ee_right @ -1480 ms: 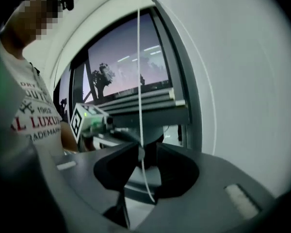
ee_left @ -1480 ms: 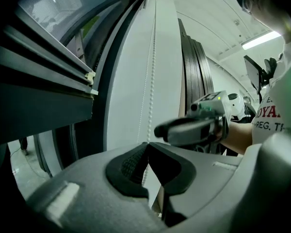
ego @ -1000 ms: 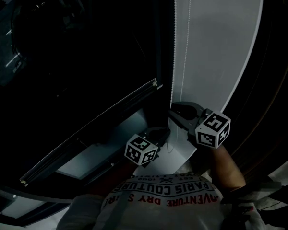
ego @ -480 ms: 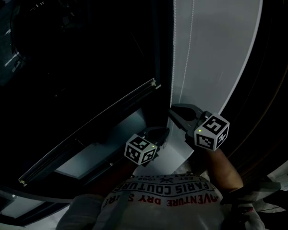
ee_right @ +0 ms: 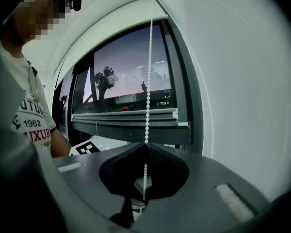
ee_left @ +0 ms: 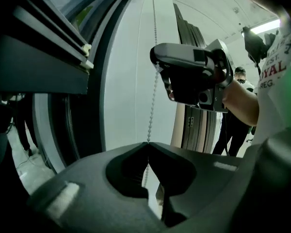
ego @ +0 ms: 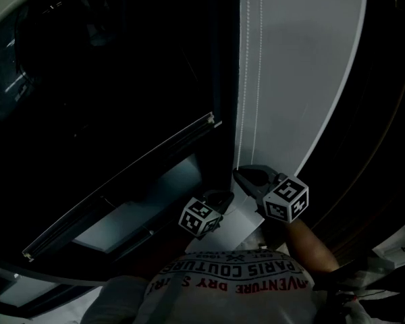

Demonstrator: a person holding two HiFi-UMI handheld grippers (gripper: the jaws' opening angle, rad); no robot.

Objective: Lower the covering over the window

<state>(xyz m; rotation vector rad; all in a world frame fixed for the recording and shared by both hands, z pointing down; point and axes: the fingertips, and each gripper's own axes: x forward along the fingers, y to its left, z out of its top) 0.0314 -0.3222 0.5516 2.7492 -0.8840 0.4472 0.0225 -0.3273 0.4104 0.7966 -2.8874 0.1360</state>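
Observation:
The window covering is a blind whose bottom rail (ego: 121,187) hangs partway down the dark window (ego: 108,79); the right gripper view shows this rail (ee_right: 131,118) against dusk sky. Two strands of white bead chain (ego: 247,79) run down the pale wall strip beside the frame. My right gripper (ego: 238,175) is shut on one strand (ee_right: 148,81), which passes between its closed tips (ee_right: 145,143). Lower and to the left, my left gripper (ego: 224,198) is shut on the other strand (ee_left: 153,81), pinched at its tips (ee_left: 147,143). In the left gripper view the right gripper (ee_left: 189,76) is above.
The dark window frame post (ego: 226,79) stands just left of the chains. A white wall panel (ego: 304,66) is on their right. My shirt (ego: 223,282) fills the lower edge. A person (ee_left: 237,110) stands in the room behind, beside dark panels (ee_left: 196,125).
The right gripper's jaws have closed onto the bead chain. Both grippers have shifted slightly lower and leftward in the head view.

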